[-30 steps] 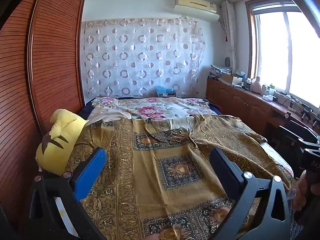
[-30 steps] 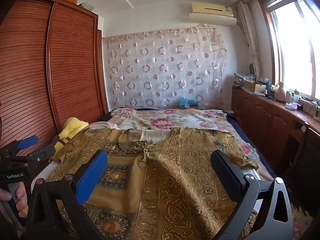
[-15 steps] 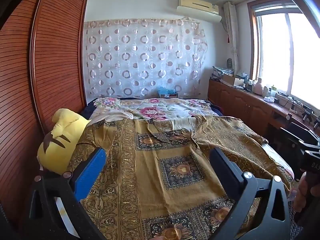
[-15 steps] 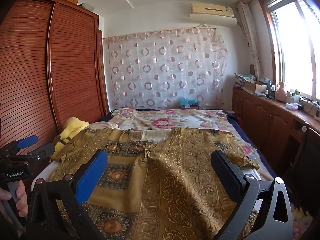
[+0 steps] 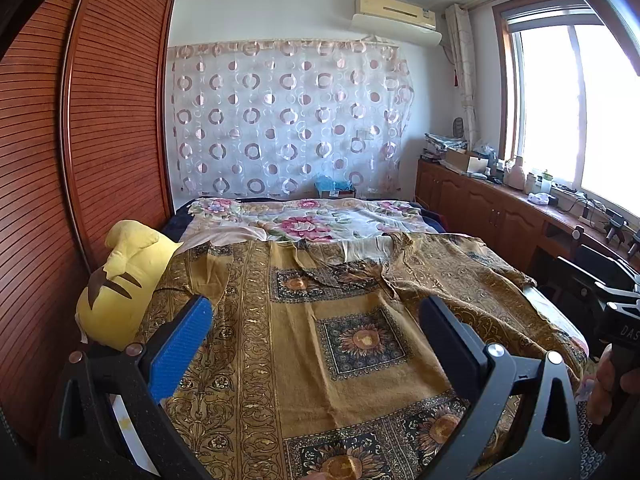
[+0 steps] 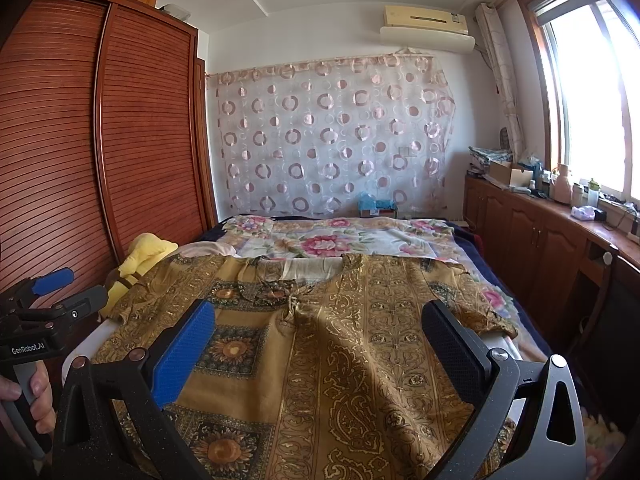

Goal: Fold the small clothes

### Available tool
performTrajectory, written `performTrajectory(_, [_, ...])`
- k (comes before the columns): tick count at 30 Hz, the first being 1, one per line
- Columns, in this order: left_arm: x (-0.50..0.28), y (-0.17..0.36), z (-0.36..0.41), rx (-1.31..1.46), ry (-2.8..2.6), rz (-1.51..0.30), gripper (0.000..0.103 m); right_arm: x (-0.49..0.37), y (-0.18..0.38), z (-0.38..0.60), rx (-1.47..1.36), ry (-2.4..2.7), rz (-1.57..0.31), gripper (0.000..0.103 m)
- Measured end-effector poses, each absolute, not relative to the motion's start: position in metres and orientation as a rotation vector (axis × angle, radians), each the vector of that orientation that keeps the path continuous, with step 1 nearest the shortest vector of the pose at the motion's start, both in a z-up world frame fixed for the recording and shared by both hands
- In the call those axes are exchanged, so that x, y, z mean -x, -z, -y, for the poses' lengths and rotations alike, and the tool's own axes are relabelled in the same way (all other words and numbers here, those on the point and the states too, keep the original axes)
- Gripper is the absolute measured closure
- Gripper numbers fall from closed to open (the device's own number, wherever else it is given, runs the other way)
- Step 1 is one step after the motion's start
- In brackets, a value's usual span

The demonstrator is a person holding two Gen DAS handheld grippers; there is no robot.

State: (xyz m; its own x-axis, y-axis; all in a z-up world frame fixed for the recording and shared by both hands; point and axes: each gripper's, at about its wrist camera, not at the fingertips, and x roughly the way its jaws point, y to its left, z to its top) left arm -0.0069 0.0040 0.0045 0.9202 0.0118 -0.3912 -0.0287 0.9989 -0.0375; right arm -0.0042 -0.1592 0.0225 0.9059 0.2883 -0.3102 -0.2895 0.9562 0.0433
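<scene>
Both grippers hang released over the bed's near end, holding nothing: the left gripper [image 5: 314, 316] and right gripper [image 6: 318, 320], 2 fingers each spread wide. Below them a gold shirt [image 5: 304, 344] lies spread flat, a yellow plush [image 5: 120, 280] at its left, a floral quilt [image 5: 304, 220] beyond.

Very little differs. In the left wrist view the whole room slides a touch to the right and downward in the frame: the slatted red-brown wooden wardrobe door [image 5: 116, 120] at upper left reaches slightly further in, and the sheer white curtain with pink circles [image 5: 288, 120] and the cream wall air conditioner [image 5: 394, 10] sit a shade lower. In the right wrist view, the left gripper [image 6: 76, 290] at the left edge rides marginally higher than before.
</scene>
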Motion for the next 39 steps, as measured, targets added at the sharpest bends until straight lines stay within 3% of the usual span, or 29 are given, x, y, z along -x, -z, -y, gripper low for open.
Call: performTrajectory(39, [0.0093,-0.0097,-0.0031,0.035,-0.027,-0.387,0.0,0.0028,-0.0226,0.1627,-0.003,-0.308,-0.322,0.0])
